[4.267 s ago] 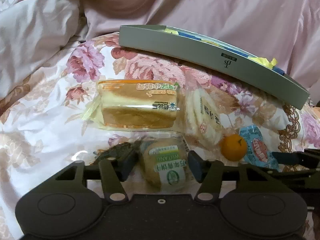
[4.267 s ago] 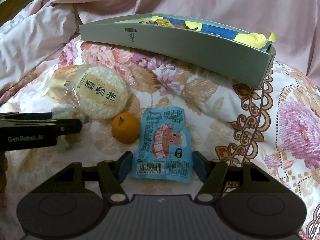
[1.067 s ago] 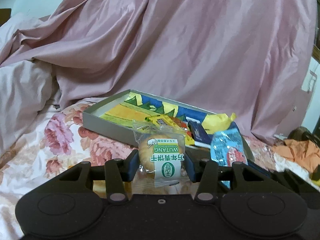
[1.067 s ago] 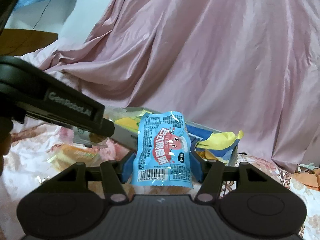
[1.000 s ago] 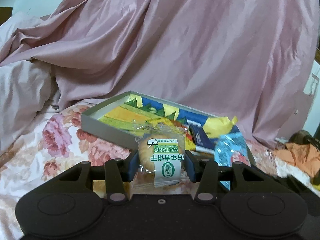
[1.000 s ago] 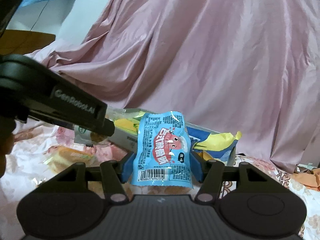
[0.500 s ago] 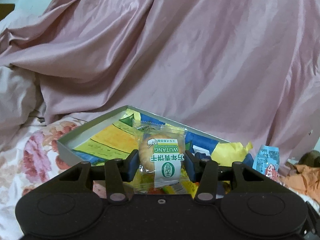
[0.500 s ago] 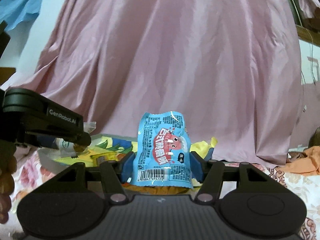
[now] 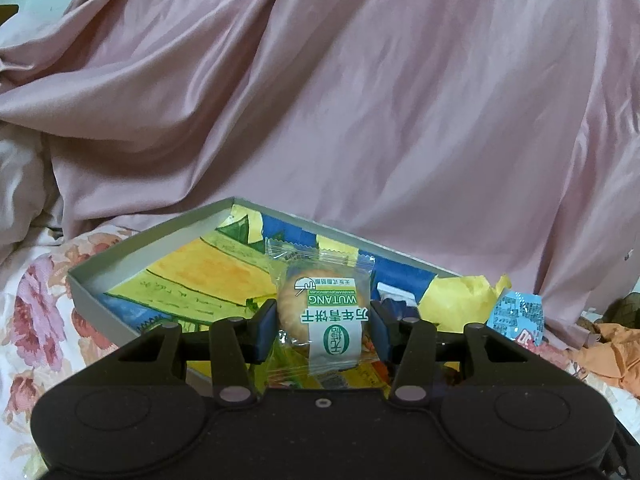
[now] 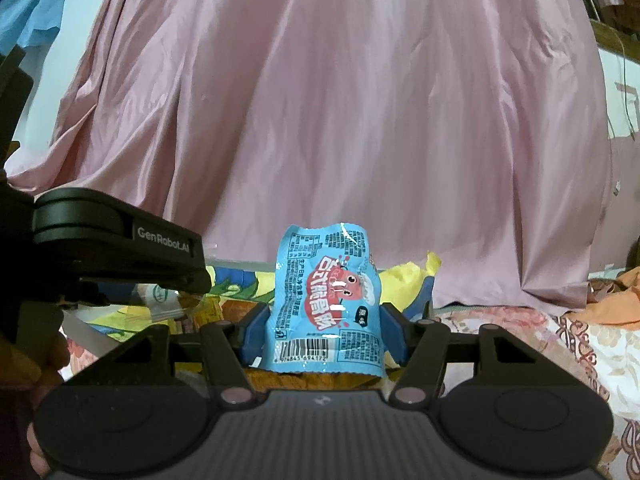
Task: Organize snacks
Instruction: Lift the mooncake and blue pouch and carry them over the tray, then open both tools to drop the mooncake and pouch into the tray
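My left gripper point(image 9: 323, 322) is shut on a clear-wrapped round biscuit with a green and white label point(image 9: 326, 312), held above the near edge of a shallow grey box point(image 9: 104, 304) lined with yellow and blue paper. My right gripper point(image 10: 323, 330) is shut on a blue snack pouch with a red cartoon point(image 10: 326, 300), held upright over the box's right part. The pouch's top also shows at the right of the left wrist view point(image 9: 516, 314). The left gripper's body point(image 10: 116, 240) shows at the left of the right wrist view.
A pink satin sheet point(image 9: 360, 100) hangs close behind the box. A floral bedspread point(image 9: 36, 320) lies to the left and an orange cloth point(image 9: 608, 344) to the right. Other packets point(image 10: 200, 308) and crumpled yellow paper point(image 9: 456, 300) lie in the box.
Both grippers lifted their snacks off the bedspread and carried them forward to the box. In the last half second both views have closed in a little more over the box.
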{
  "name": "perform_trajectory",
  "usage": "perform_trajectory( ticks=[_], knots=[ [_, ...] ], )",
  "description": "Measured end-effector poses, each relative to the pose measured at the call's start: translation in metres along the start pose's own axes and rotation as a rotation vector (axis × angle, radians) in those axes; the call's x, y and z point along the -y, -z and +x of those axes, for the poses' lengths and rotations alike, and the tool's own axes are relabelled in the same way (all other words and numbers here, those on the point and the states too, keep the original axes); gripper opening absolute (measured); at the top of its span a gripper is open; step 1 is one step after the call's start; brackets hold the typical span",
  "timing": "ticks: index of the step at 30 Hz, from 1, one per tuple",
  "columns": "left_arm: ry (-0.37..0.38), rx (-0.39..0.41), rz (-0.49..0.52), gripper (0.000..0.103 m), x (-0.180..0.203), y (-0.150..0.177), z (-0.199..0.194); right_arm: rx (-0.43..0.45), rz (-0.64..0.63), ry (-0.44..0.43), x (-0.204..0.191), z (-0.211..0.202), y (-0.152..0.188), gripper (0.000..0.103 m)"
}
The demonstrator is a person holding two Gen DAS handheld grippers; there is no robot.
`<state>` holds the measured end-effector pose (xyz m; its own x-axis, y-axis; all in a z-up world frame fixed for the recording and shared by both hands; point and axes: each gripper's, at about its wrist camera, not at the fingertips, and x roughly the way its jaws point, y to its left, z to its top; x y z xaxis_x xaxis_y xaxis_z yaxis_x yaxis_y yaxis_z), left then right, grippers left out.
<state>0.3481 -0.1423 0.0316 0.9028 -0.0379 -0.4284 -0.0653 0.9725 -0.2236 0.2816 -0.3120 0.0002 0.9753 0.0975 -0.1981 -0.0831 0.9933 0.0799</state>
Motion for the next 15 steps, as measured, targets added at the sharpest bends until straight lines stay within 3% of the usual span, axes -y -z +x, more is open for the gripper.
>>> perform_trajectory(
  ticks=[15],
  knots=[
    [-0.014,-0.029,0.005,0.050,0.0023,0.0059,0.0088,-0.029,0.027,-0.012,0.0017,0.0058,-0.0006,0.065]
  ],
)
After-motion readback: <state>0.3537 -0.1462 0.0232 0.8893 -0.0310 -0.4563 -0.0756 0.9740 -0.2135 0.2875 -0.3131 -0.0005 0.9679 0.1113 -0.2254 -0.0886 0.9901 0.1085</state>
